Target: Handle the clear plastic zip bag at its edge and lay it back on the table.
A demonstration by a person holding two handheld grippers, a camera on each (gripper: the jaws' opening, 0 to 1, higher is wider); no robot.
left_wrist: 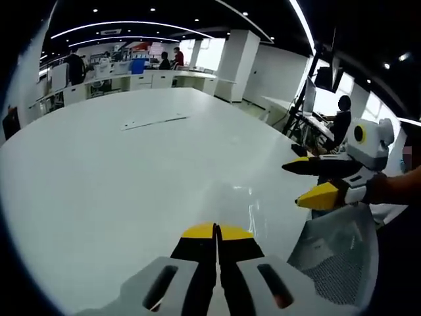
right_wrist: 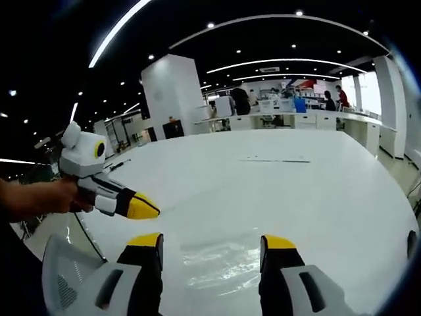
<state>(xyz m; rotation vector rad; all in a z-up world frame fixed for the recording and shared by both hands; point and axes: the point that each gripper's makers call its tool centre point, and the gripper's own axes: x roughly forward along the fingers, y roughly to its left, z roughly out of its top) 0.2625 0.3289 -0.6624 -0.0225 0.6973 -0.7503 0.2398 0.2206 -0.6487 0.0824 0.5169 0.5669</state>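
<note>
The clear plastic zip bag (right_wrist: 220, 263) lies flat on the white table (right_wrist: 283, 197), showing as a faint glossy patch (left_wrist: 253, 205). In the right gripper view my right gripper (right_wrist: 214, 240) stands open just above the bag's near part, nothing between its yellow-tipped jaws. My left gripper (right_wrist: 148, 209) comes in from the left, held by a hand, its jaws together and a little left of the bag. In the left gripper view the left gripper (left_wrist: 217, 232) is shut with nothing seen in it, and the open right gripper (left_wrist: 300, 183) hovers at the right over the table's edge.
A long flat strip (left_wrist: 154, 121) lies far out on the table (right_wrist: 273, 160). A grey mesh chair back (left_wrist: 335, 257) stands at the table's near edge (right_wrist: 66, 280). People, desks and monitors are beyond the table.
</note>
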